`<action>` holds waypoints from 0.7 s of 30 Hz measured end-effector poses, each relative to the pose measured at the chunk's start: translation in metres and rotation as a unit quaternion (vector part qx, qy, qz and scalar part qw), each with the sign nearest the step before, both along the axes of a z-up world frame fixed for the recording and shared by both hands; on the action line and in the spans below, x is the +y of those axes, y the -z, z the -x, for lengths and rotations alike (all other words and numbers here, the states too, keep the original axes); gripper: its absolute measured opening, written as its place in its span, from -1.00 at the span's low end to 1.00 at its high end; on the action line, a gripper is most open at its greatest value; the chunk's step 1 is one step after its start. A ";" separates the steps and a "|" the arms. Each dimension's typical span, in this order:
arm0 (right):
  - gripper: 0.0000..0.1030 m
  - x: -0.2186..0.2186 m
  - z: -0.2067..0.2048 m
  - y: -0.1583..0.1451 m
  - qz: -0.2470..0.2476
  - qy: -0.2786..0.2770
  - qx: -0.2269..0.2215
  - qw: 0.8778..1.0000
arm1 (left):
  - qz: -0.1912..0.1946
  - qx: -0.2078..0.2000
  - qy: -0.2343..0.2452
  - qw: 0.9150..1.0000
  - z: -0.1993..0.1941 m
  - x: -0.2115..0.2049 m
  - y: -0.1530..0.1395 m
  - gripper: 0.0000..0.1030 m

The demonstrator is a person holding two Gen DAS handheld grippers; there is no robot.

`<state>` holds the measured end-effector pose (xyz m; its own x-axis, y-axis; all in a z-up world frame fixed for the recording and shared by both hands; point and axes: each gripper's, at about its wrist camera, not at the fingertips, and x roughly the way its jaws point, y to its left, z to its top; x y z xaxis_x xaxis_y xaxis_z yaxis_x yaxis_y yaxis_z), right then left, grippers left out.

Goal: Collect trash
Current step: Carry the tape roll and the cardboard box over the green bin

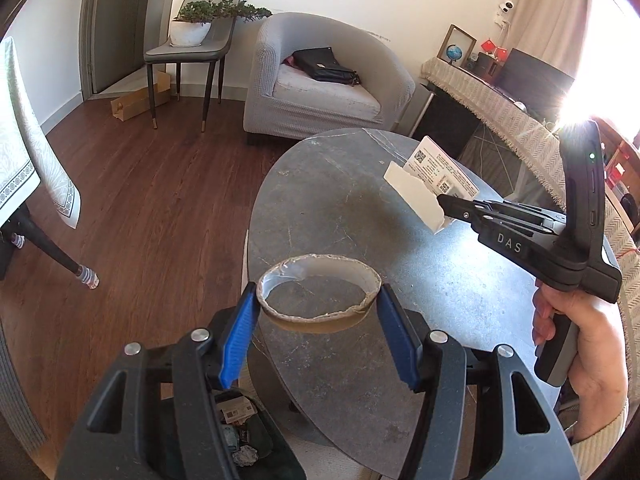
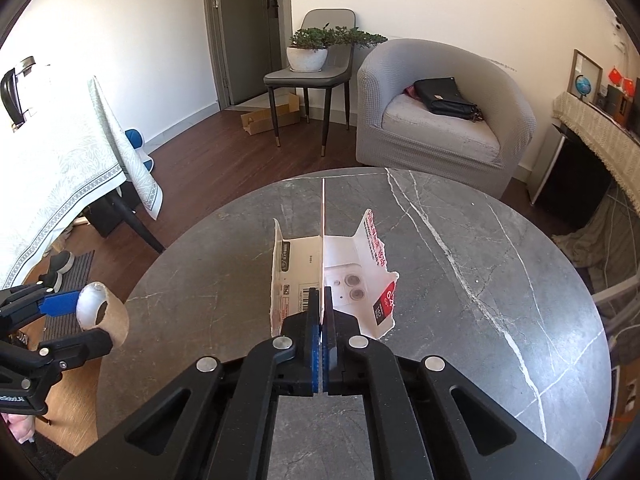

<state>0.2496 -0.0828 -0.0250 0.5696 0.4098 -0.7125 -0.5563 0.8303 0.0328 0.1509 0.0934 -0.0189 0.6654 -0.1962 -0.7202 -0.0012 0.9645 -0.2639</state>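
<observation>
**Both grippers loaded, tabletop nearly bare, bin waiting below**

Nearest in the left wrist view, the left gripper [image 1: 318,312] has its blue-padded jaws set wide, pressed against opposite sides of an empty brown cardboard tape core [image 1: 318,294], a squashed ring with frayed whitish edges and a film of clear tape left inside. It hangs above the near edge of the grey marble-patterned oval table [image 1: 360,360]. Below and left of the jaws, a dark trash bin [image 1: 244,436] on the floor already holds crumpled paper and a printed label, so some collecting looks done.

In the right wrist view, the right gripper [image 2: 321,320] has its jaws closed almost flush on a torn white cardboard package [image 2: 332,268], flattened and opened out, held on edge by its central fold. It carries a barcode on one panel, a phone-camera picture and red print on the other, and its margins are ragged. It is lifted clear over the middle of the table.

No other litter shows on the tabletop. By my reading, what remains is to carry both pieces to the bin and let go.

Beyond the table stand a grey tub armchair [image 2: 440,120] with a black bag on its seat and a chair bearing a potted plant.
</observation>
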 end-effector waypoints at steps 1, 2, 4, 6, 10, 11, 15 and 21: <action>-0.99 0.001 0.004 -0.002 -0.003 -0.004 0.000 1.000 | -0.001 0.000 -0.002 1.000 0.002 0.000 0.000 0.21; -0.99 0.003 0.007 -0.004 -0.004 -0.009 0.000 1.000 | -0.003 0.000 -0.004 1.000 0.003 0.001 0.000 0.21; -0.99 0.007 0.016 -0.008 -0.006 -0.019 -0.002 1.000 | -0.002 0.001 -0.009 1.000 0.007 0.004 0.001 0.21; -0.99 0.011 0.025 -0.012 -0.005 -0.028 -0.003 1.000 | 0.000 0.002 -0.013 1.000 0.012 0.006 0.001 0.21; -0.99 0.019 0.046 -0.023 -0.002 -0.048 -0.014 0.999 | -0.002 0.001 -0.019 1.000 0.023 0.010 0.000 0.21; -0.99 0.022 0.050 -0.025 -0.001 -0.053 -0.016 0.998 | -0.003 0.000 -0.020 1.000 0.025 0.011 -0.001 0.21; -0.99 0.035 0.067 -0.028 -0.007 -0.072 -0.017 0.997 | -0.007 -0.002 -0.027 1.000 0.038 0.018 -0.002 0.21; -0.99 0.059 0.090 -0.026 -0.021 -0.106 -0.009 0.994 | -0.015 0.009 -0.039 0.999 0.057 0.035 0.005 0.21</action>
<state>0.1600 -0.0240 0.0007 0.4807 0.5507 -0.6824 -0.7192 0.6928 0.0525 0.0934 0.1286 -0.0240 0.6641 -0.1235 -0.7373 -0.0809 0.9686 -0.2350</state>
